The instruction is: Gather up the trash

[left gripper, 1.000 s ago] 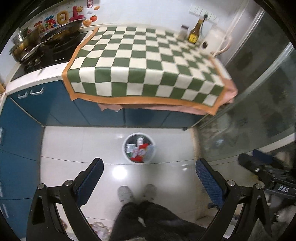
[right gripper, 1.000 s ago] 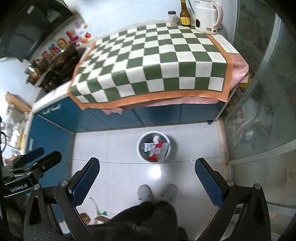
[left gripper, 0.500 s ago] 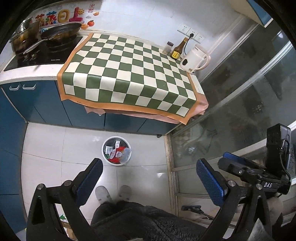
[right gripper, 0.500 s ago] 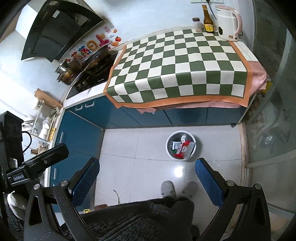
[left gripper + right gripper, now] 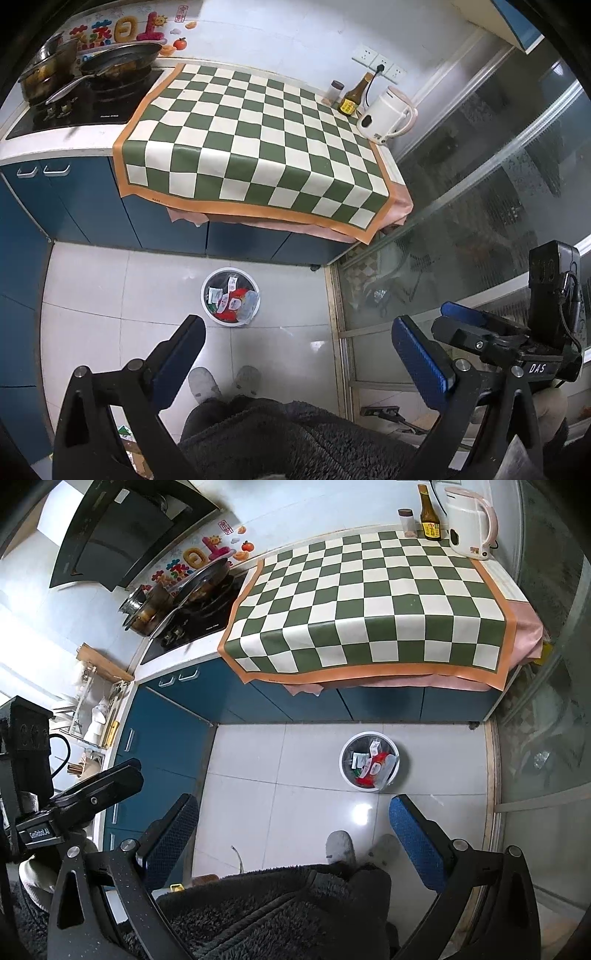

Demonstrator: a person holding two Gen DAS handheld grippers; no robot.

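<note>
Both my tongs are spread wide and holding nothing — left tongs, right tongs. The trash bin sits on the floor in front of the blue cabinets, below the checkered worktop. Wrappers are piled inside; can't make out what's underneath. My slippers are partly hidden by my fuzzy dark clothing.

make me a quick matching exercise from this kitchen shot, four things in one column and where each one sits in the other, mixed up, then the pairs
Things:
1. trash bin
2. kettle
3. frying pan
4. checkered cloth

Places:
a. on the stove
b. spread over the counter
c. on the floor in front of the cabinets
d. back right corner of the counter, beside the sauce bottle

Pairs: 1-c, 2-d, 3-a, 4-b
</note>
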